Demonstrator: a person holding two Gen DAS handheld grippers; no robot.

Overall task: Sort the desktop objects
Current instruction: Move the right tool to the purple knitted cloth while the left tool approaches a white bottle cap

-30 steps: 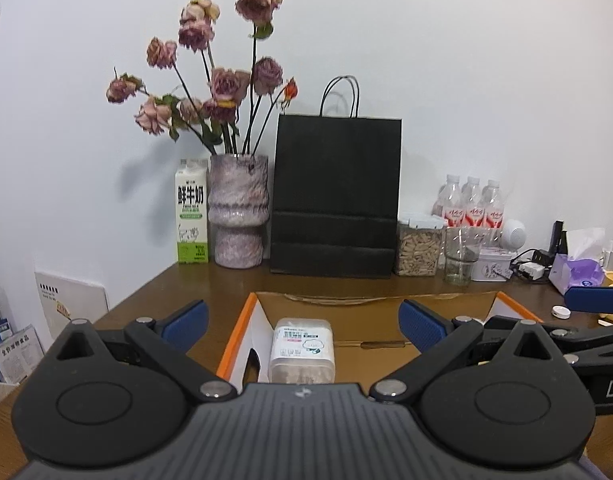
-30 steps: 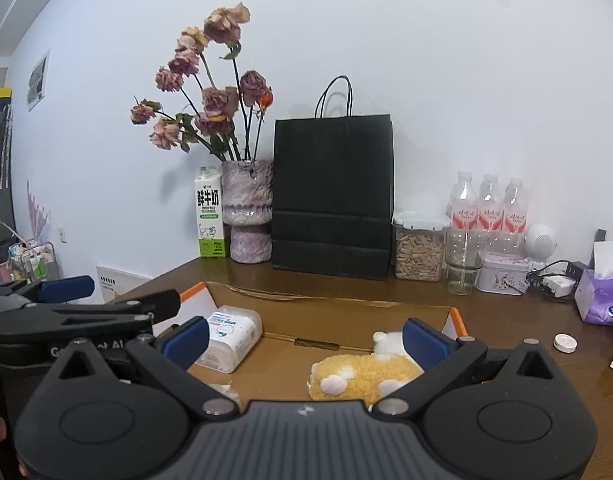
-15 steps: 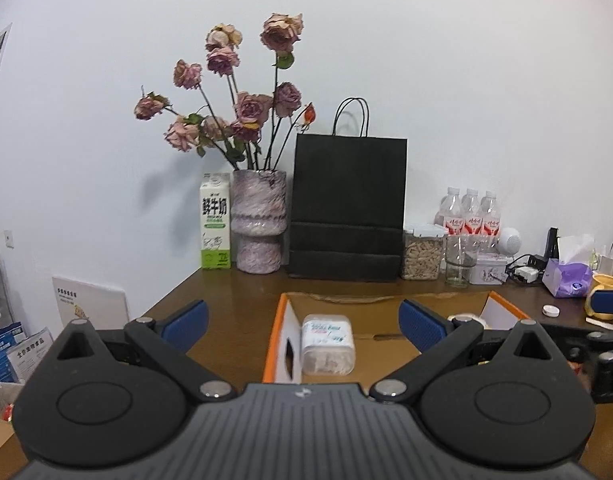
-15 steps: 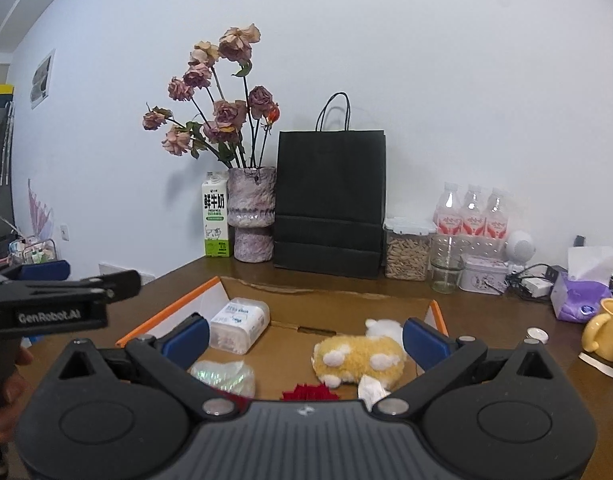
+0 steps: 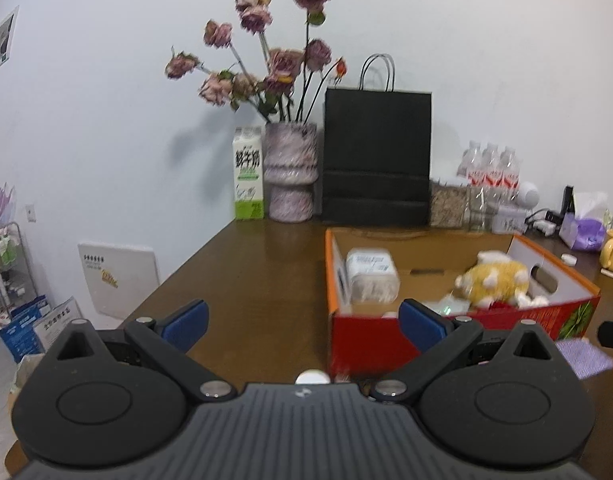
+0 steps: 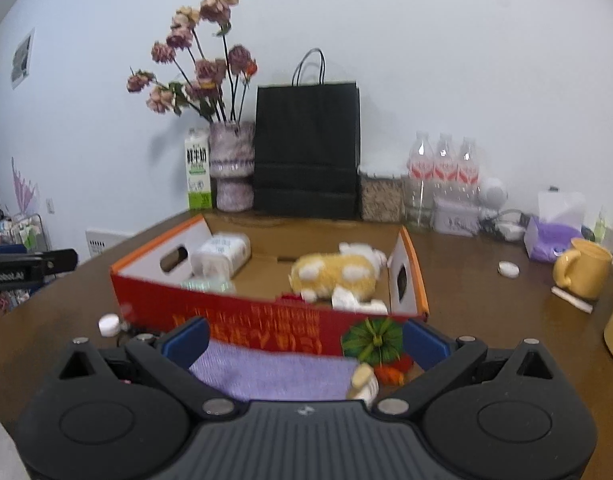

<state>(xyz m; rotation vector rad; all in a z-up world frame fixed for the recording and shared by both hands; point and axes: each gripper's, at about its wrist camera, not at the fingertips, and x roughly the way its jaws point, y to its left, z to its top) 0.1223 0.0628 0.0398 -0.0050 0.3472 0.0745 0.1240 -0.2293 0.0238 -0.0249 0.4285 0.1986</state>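
Left wrist view: left claw spread wide, empty, above the brown wooden tabletop. Red-and-orange open cardboard box at 2 o'clock, long axis running left-right; inside, a white lidded plastic container and a yellow-white plush toy.

Right wrist view: right claw released, empty. Flat purple knitted cloth lies between its fingers, long axis left-right, touching the box front. Small white round cap at 9 o'clock.

Left gripper arm reads "nRobot.AI".
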